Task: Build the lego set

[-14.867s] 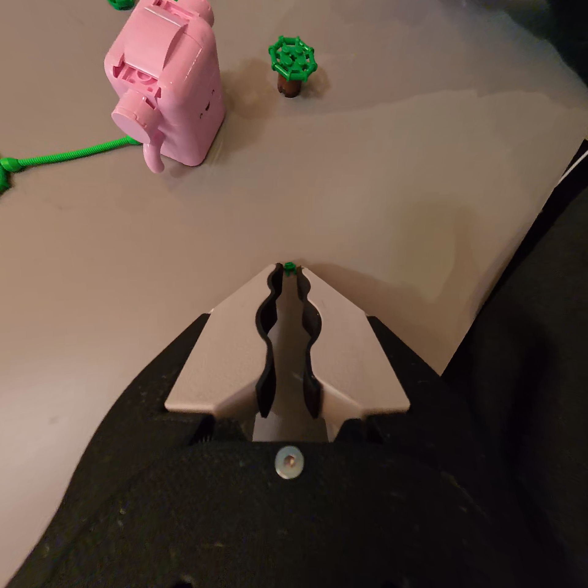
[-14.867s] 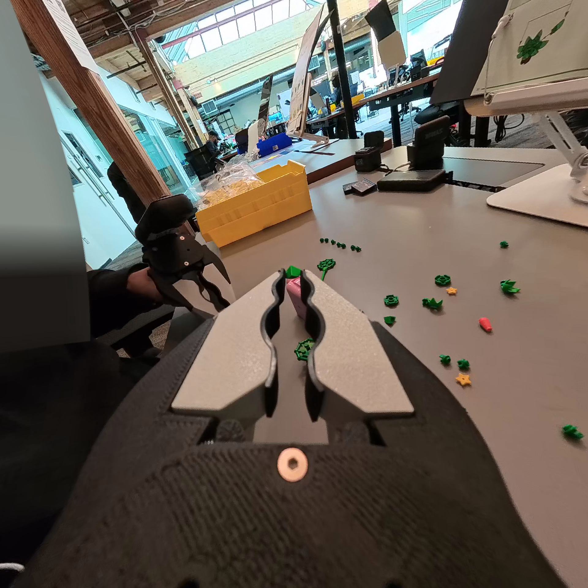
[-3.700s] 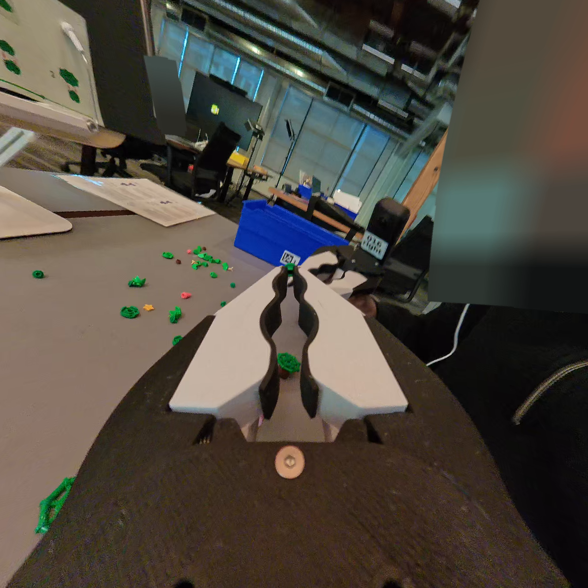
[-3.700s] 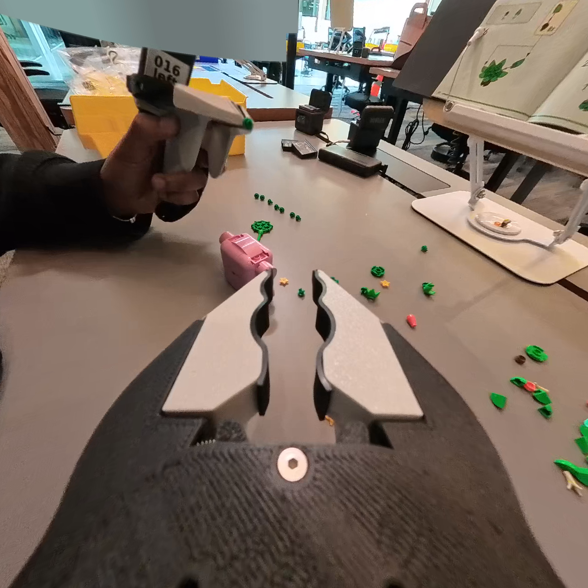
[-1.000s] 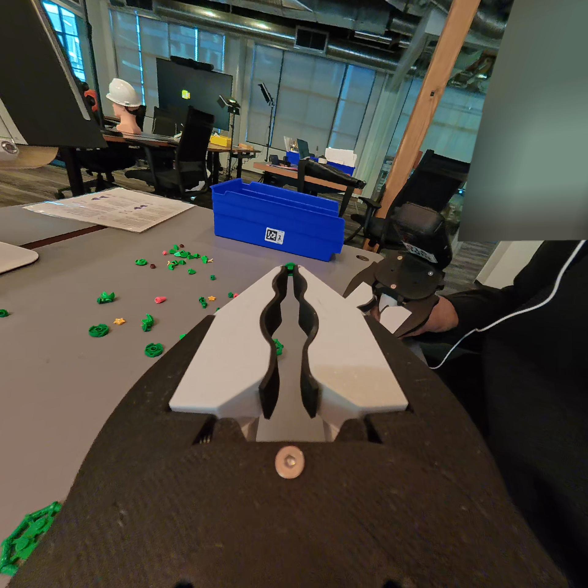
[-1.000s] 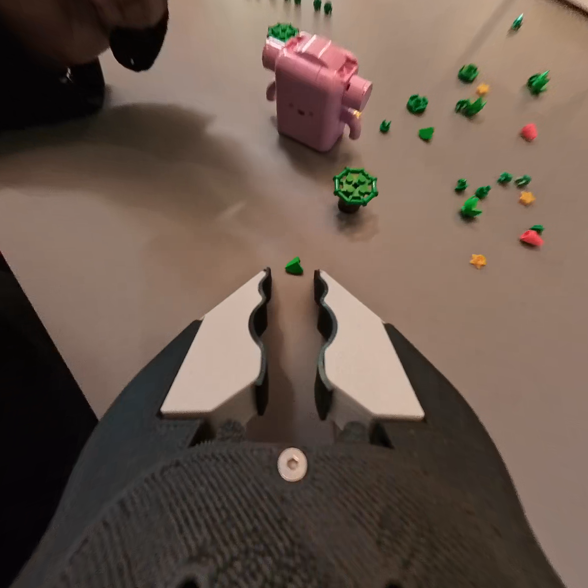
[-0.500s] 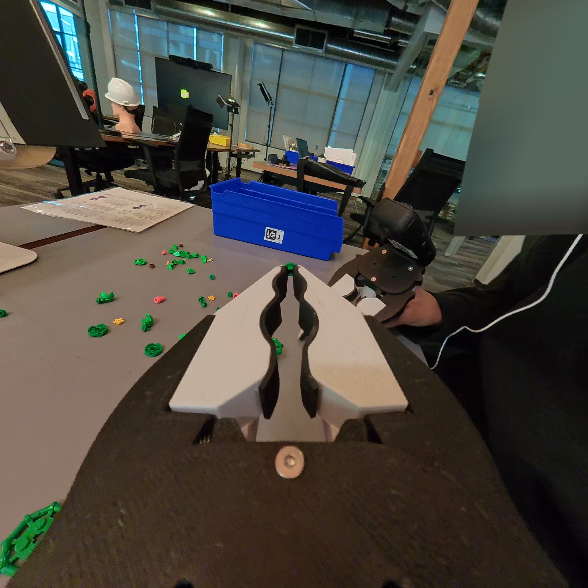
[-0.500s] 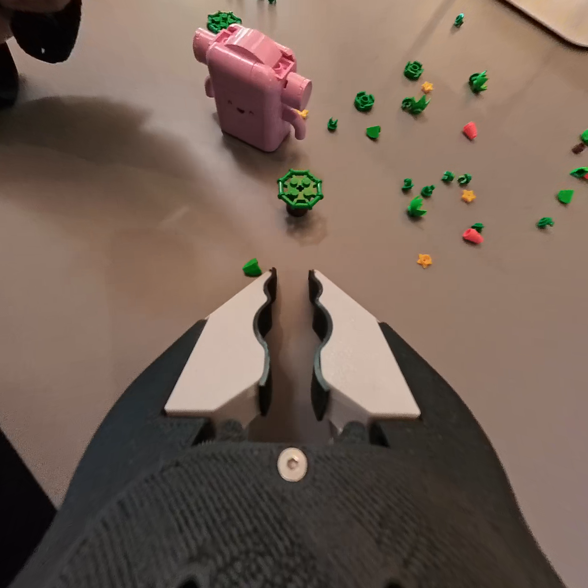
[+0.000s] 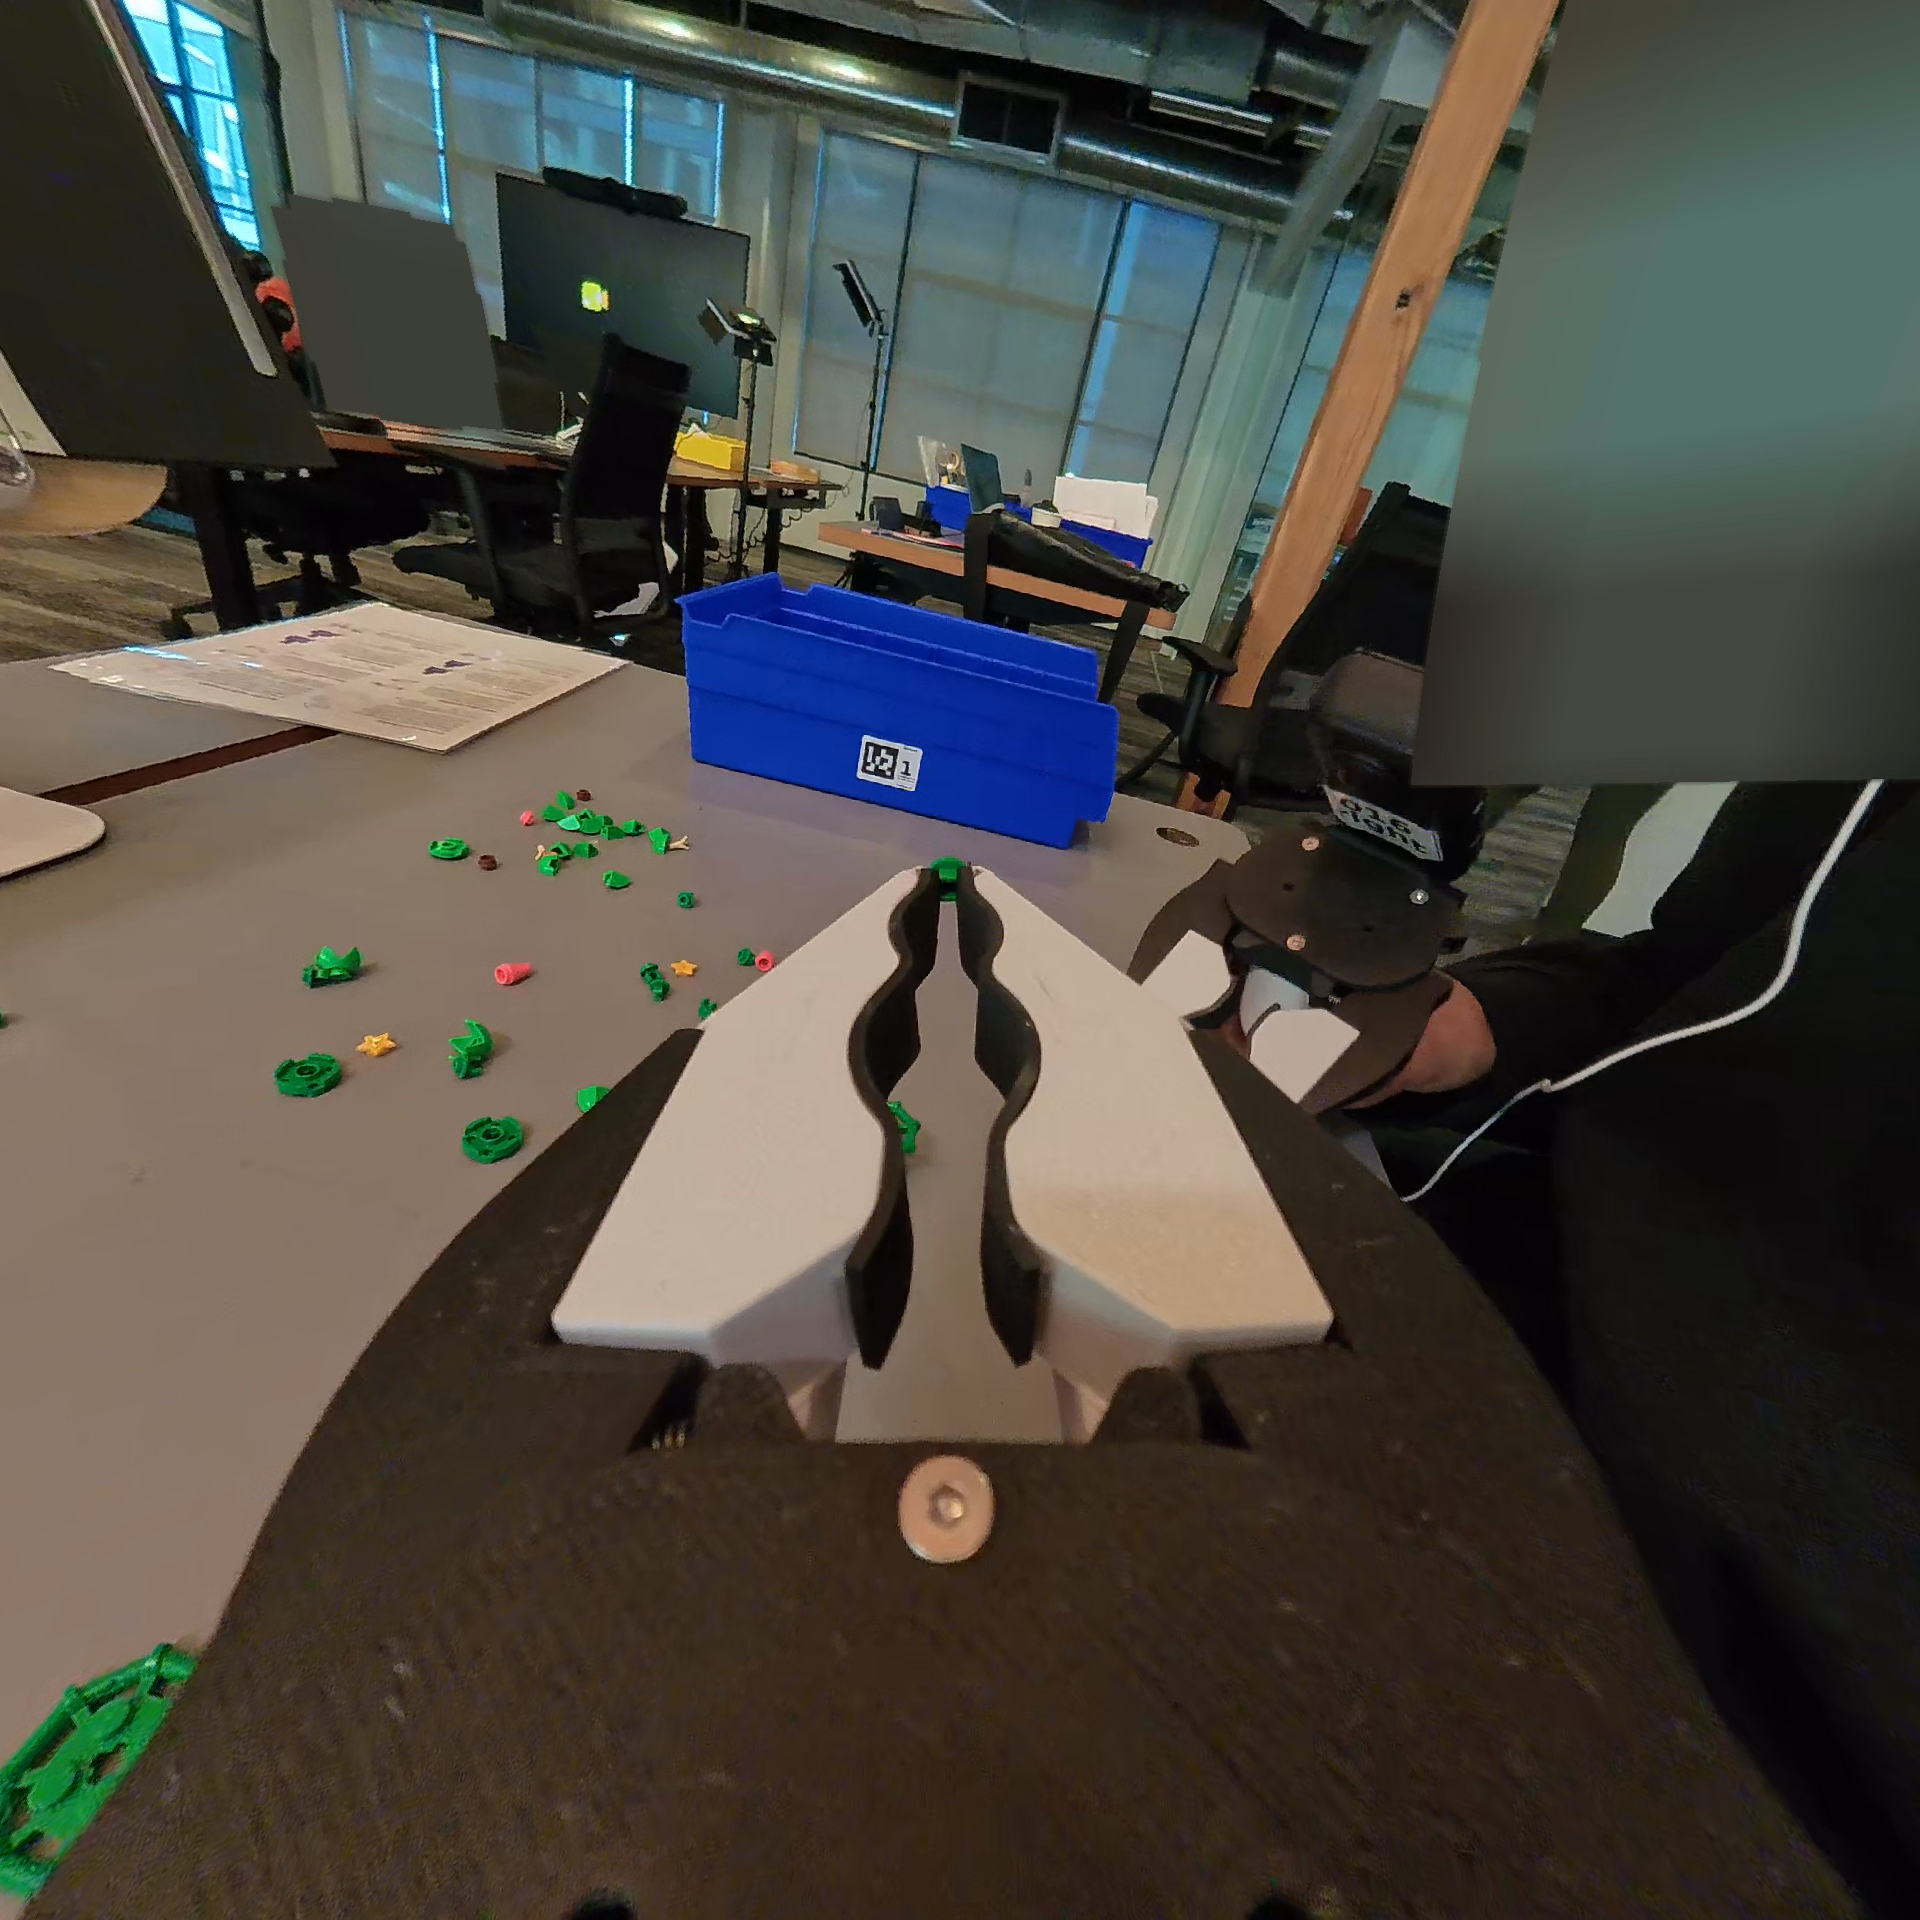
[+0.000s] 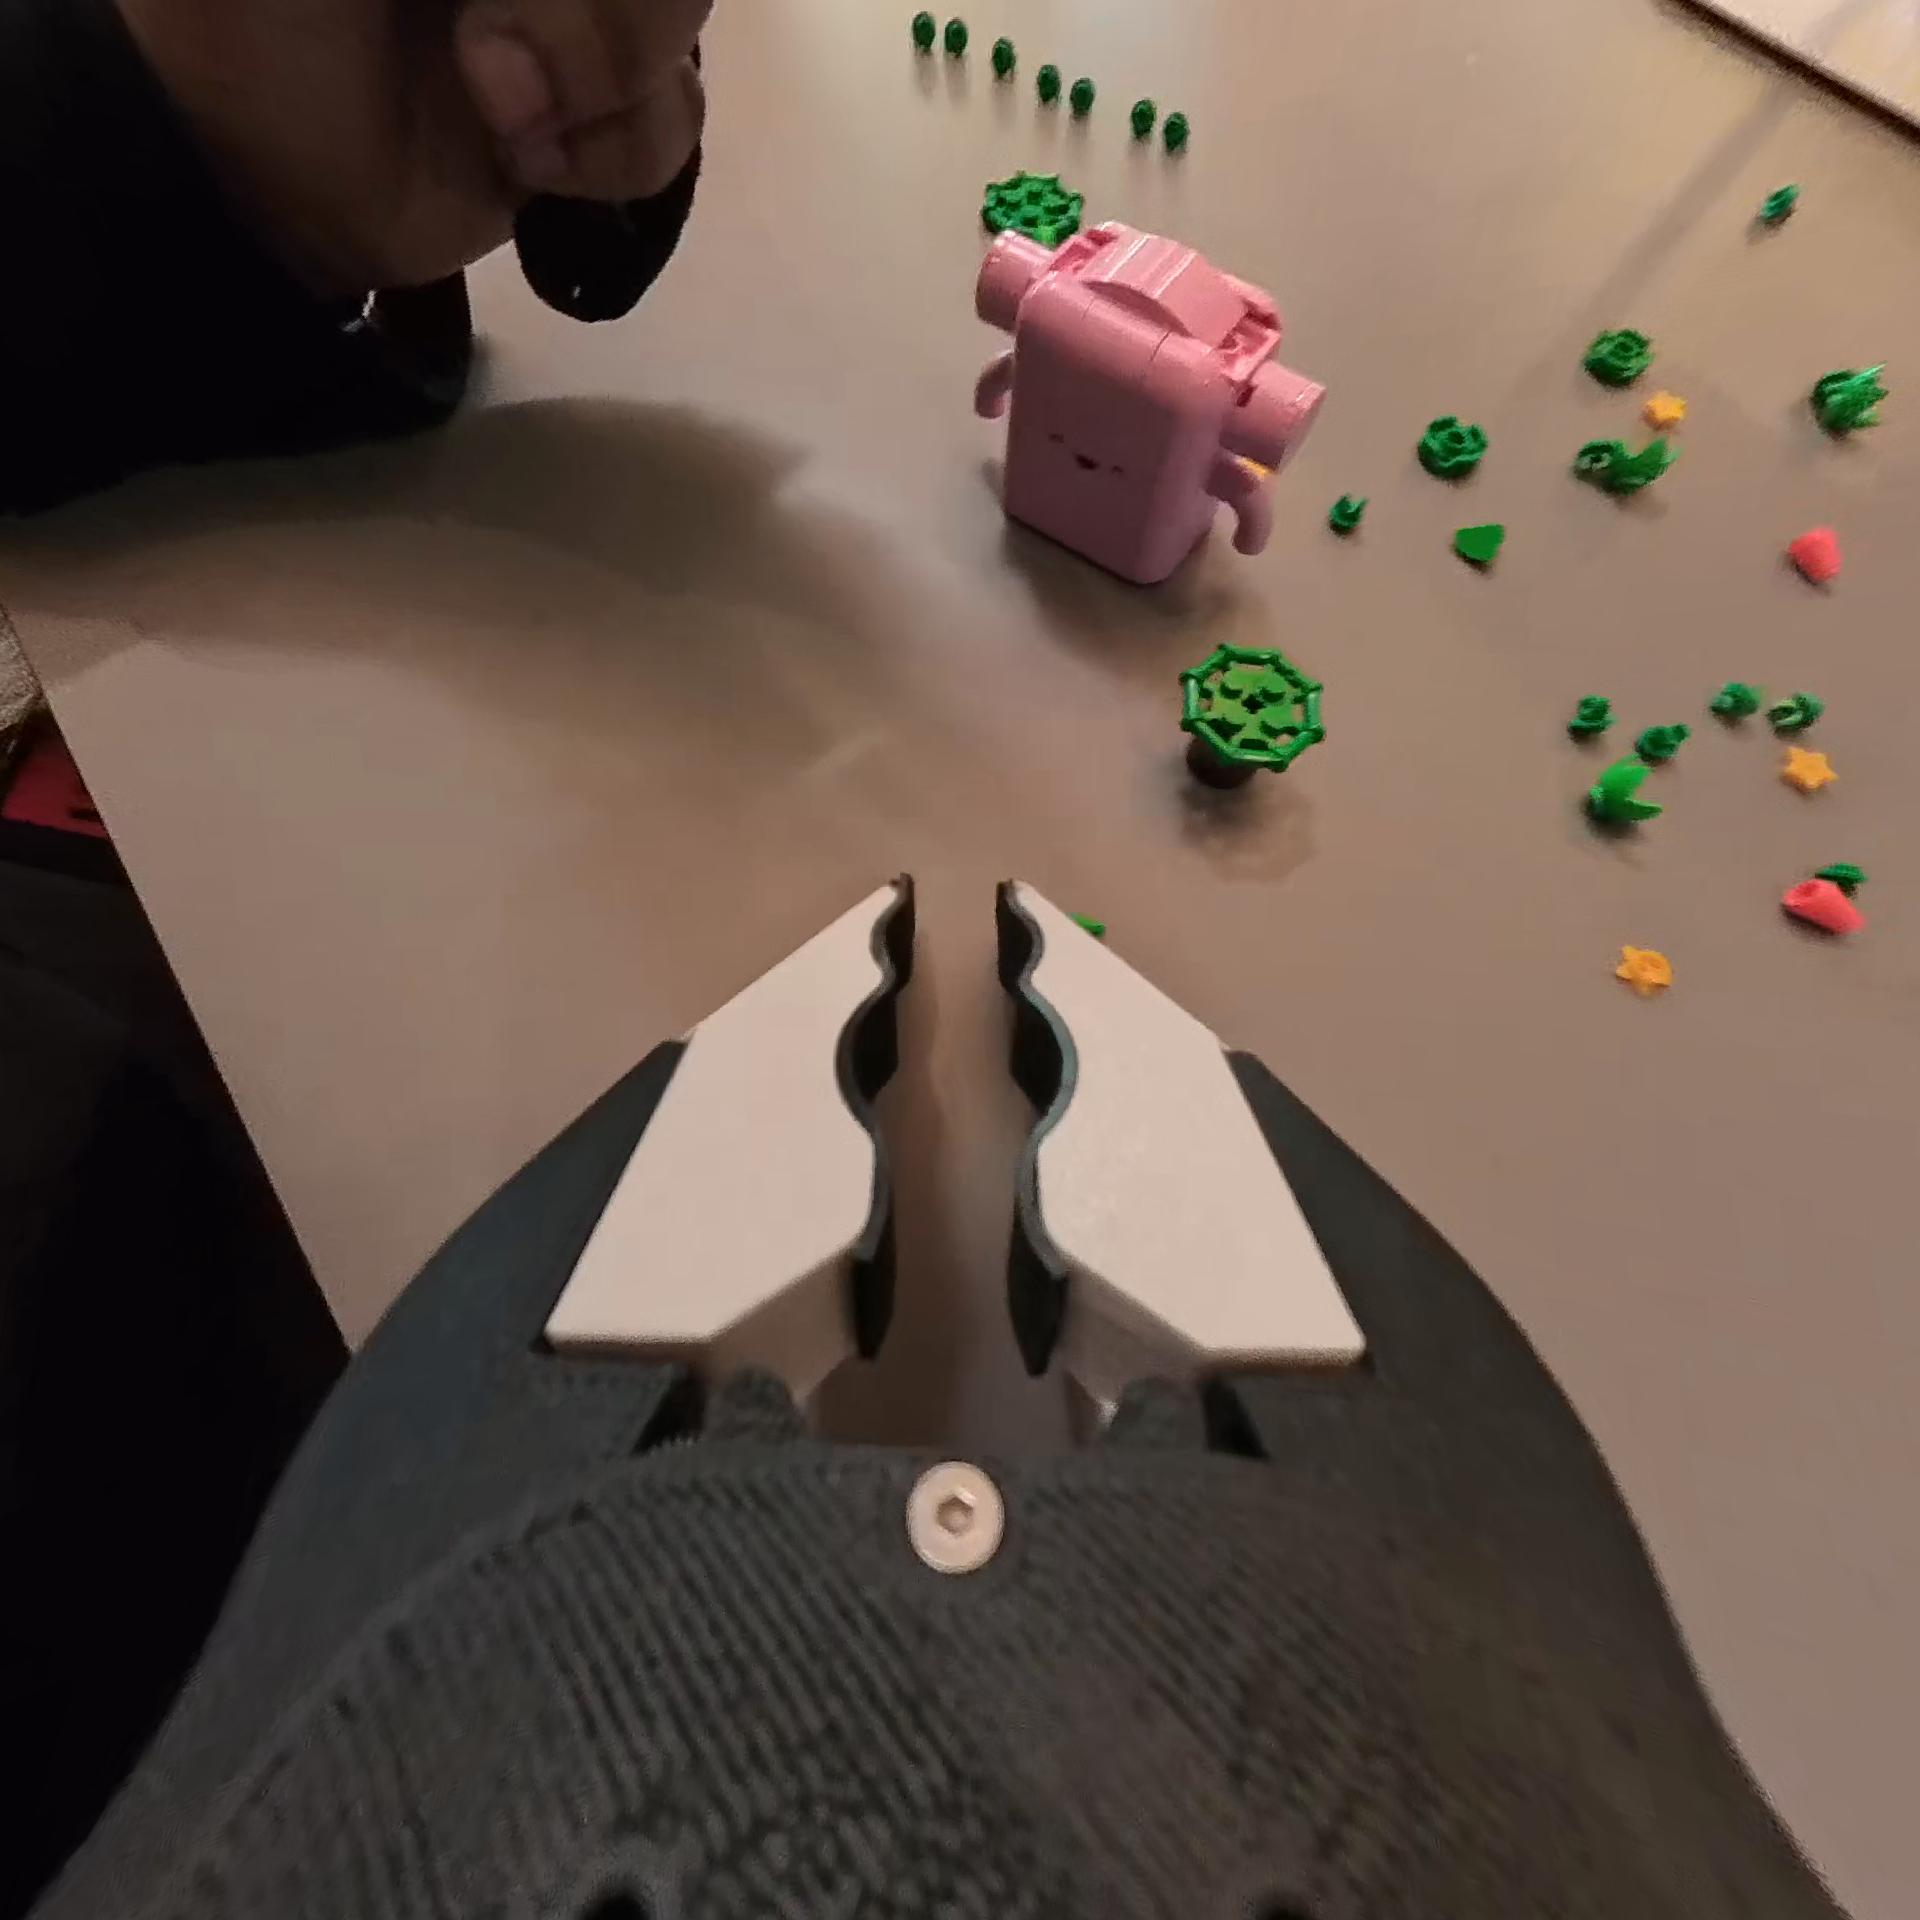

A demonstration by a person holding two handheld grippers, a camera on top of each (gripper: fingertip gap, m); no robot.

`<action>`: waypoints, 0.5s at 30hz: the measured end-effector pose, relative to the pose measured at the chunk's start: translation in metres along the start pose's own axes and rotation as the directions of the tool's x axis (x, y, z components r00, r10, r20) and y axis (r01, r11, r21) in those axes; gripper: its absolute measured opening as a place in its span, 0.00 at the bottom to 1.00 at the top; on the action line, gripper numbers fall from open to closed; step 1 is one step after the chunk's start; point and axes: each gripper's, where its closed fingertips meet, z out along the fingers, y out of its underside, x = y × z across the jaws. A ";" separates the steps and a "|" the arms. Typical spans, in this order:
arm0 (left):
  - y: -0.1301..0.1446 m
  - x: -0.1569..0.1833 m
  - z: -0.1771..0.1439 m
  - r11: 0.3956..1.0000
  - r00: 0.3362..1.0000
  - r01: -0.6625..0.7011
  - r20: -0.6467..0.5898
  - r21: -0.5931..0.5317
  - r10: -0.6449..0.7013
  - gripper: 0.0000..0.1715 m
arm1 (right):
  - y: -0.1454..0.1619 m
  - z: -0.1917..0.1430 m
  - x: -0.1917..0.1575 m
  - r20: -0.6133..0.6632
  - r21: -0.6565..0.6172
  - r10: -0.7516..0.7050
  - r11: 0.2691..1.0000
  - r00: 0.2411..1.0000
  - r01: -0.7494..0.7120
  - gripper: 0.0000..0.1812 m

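My left gripper [image 9: 947, 878] is shut on a tiny green stud [image 9: 947, 868] pinched at its fingertips, held up above the grey table [image 9: 208, 1195]. My right gripper [image 10: 951, 894] is open and empty, pointing down low over the table near its front edge; it also shows in the left wrist view [image 9: 1294, 982]. A small green wedge piece [image 10: 1088, 924] peeks out beside its right finger. A green web dish on a brown stem [image 10: 1251, 712] stands ahead and to the right. The pink lego watering-can figure [image 10: 1127, 416] stands farther back.
Loose green, yellow star and pink pieces [image 10: 1662, 748] are scattered to the right. A row of green studs [image 10: 1049, 78] lies at the back. A blue bin [image 9: 894, 707] and a printed sheet [image 9: 343, 670] sit on the far table. A green web piece [image 9: 73, 1756] lies bottom left. Left tips to right tips: about 15 cm. The green web piece [image 9: 73, 1756] is about 20 cm from both grippers' fingertips. Seen from the right wrist view [image 10: 1050, 208] as well.
My right gripper swung left, so the green wedge went from its left fingertip to beside its right finger, and the jaws narrowed slightly. The left gripper stayed put holding the stud.
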 end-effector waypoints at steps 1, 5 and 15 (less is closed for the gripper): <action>0.000 0.000 0.000 1.000 1.000 -0.001 0.001 0.000 0.001 0.00 | 0.002 0.002 -0.001 0.006 -0.019 0.004 1.000 1.000 -0.004 0.09; -0.001 -0.001 -0.001 1.000 1.000 -0.003 0.006 0.003 0.003 0.00 | 0.007 0.004 0.001 0.010 -0.052 0.037 0.998 0.999 -0.037 0.09; -0.001 0.001 0.000 1.000 1.000 -0.009 0.001 0.002 0.009 0.00 | 0.011 -0.001 0.013 -0.025 -0.047 0.084 0.995 0.996 -0.085 0.10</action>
